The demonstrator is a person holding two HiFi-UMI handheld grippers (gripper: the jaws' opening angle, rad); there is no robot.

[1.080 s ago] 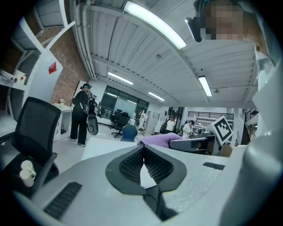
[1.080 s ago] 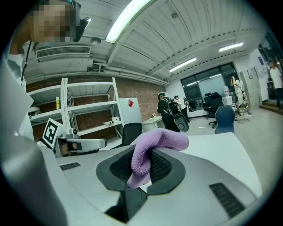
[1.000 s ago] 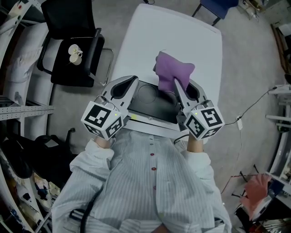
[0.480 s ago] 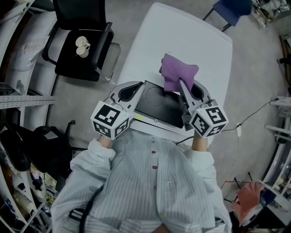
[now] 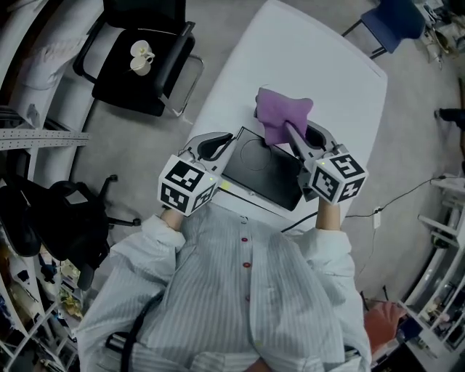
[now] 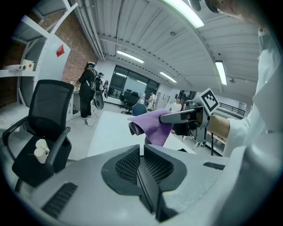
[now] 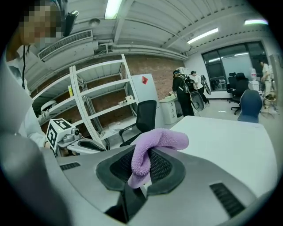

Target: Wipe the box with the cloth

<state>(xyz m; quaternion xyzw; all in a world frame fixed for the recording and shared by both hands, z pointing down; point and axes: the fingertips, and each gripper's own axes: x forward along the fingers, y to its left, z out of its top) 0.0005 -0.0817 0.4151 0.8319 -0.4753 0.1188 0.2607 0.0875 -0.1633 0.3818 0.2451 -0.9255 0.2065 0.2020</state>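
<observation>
A flat black box (image 5: 265,174) lies at the near end of the white table (image 5: 320,80). My right gripper (image 5: 289,129) is shut on a purple cloth (image 5: 280,116), which hangs over the box's far right corner; the same cloth (image 7: 152,148) bulges out of the jaws in the right gripper view. My left gripper (image 5: 230,138) hovers at the box's left edge with its jaws shut and nothing between them. In the left gripper view the jaws (image 6: 142,152) are pressed together, and the cloth (image 6: 152,126) and right gripper (image 6: 185,117) show beyond.
A black office chair (image 5: 142,62) holding a small white object (image 5: 142,51) stands left of the table. A blue chair (image 5: 392,18) sits past the far end. Shelving (image 7: 95,110) and several people stand in the background. A cable (image 5: 392,200) runs on the floor at right.
Both grippers have sunk toward the box. The cloth came down with the right gripper and stays pinched. The head view has shifted, so the table sits further right.
</observation>
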